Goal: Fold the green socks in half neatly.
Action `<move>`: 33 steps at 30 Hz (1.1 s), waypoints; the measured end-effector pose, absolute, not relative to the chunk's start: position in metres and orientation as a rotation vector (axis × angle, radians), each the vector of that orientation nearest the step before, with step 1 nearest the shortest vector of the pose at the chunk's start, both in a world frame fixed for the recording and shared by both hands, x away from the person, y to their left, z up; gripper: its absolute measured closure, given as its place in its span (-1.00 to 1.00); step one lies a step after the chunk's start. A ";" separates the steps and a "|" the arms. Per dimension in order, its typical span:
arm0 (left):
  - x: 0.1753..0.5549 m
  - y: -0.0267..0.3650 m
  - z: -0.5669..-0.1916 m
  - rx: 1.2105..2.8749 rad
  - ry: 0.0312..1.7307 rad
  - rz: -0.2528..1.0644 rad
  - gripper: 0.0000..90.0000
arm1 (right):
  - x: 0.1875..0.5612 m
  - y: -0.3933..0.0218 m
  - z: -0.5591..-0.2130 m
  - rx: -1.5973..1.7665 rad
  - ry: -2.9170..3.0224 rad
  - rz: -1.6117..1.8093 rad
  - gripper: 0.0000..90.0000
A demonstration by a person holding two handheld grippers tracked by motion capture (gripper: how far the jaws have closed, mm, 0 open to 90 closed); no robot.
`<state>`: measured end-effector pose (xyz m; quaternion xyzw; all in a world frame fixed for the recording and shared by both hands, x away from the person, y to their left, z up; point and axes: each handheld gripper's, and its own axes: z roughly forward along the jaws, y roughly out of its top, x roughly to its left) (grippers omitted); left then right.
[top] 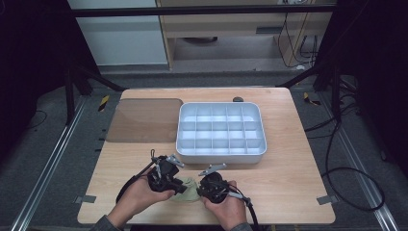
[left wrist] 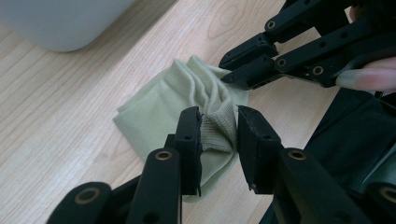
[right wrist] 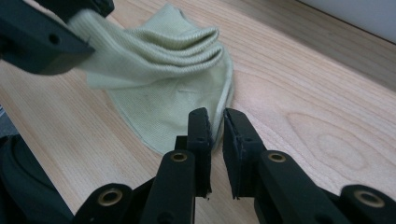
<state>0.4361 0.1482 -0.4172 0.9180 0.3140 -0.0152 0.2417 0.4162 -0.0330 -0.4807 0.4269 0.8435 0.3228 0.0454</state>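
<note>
**Two hand-held tools working one pale green sock at the near edge of the tabletop**

A small pale green sock (top: pixel 188 191) lies on the wooden tabletop (top: pixel 288 159), close to the person's edge, directly between the two tools. That is the relation the next move depends on: the sock is flanked on both sides, so neither hand has to reach.

On the left, the left tool (top: pixel 169 184) comes in from the sock's left side. In the left gripper view, its jaws straddle a bunched ridge of the ribbed cuff (left wrist: pixel 215 122). The left jaw touches the fabric, while a slight gap shows at the right one, so the hold looks loose or partly released rather than firmly clenched.

In the middle, the sock looks soft and thin, folded into a rough rounded patch. Its ribbed cuff is gathered into several upright pleats, and the smooth-knit part lies flat on the wood.

On the right, the right tool (top: pixel 211 188) meets the sock from the opposite side. In the right gripper view, its jaws are nearly together, pinching the sock's thin curved edge (right wrist: pixel 215 130).

Farther back stands a white compartment tray (top: pixel 221 131), well apart from the sock, with a brown tinted lid (top: pixel 144 120) lying flat to its left.
</note>
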 end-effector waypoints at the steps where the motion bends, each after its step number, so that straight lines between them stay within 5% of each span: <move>1: 0.435 0.146 -0.418 2.515 0.850 -0.044 0.55 | 0.416 -0.034 -0.480 1.309 2.577 0.986 0.80; 18: 0.435 0.147 -0.417 2.508 0.815 0.022 0.40 | 0.414 -0.046 -0.471 1.339 2.530 1.001 0.62; 33: 0.439 0.177 -0.418 2.473 0.870 0.167 -0.02 | 0.404 -0.040 -0.451 1.317 2.470 1.041 -0.05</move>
